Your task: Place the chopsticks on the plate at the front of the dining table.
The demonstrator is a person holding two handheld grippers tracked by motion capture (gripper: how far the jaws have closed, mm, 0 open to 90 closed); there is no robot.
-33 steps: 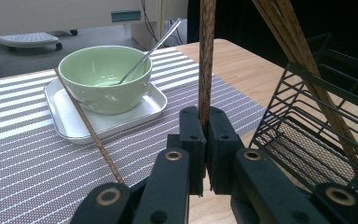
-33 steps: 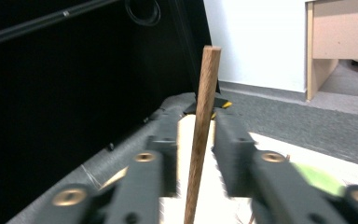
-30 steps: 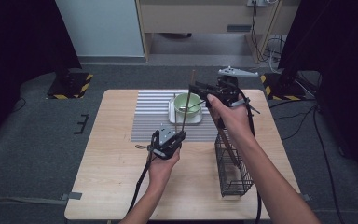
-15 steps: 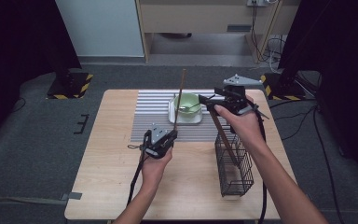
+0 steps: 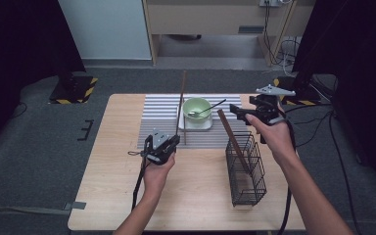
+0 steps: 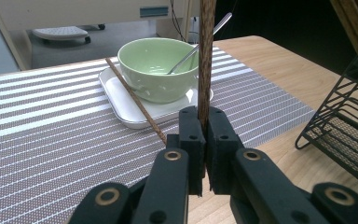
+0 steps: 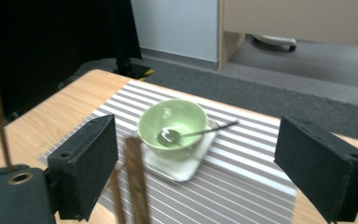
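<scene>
My left gripper [image 5: 169, 143] [image 6: 204, 122] is shut on the lower end of a brown chopstick [image 5: 181, 103] [image 6: 207, 51] that stands upright in front of the green bowl [image 5: 197, 107] [image 6: 156, 65]. A second chopstick [image 5: 231, 136] leans in the black wire basket [image 5: 254, 193], its top sticking out. My right gripper [image 5: 240, 113] [image 7: 205, 172] hovers beside that top, right of the bowl. Its jaws have just been opening and stand wide, with the blurred chopstick [image 7: 137, 186] loose between the pads. A third chopstick [image 6: 135, 100] lies against the white tray [image 6: 116, 100].
A metal spoon [image 5: 208, 108] [image 7: 186, 134] rests in the bowl, which sits on the tray [image 5: 196, 126] on a striped placemat [image 5: 159, 112]. The basket [image 6: 345, 121] stands on the wooden table [image 5: 200, 196] right of my left gripper. Cables and dark stands surround the table.
My right gripper moved right and down, opened, and let go of its chopstick, which now leans in the basket. My left hand drifted a little left with its chopstick.
</scene>
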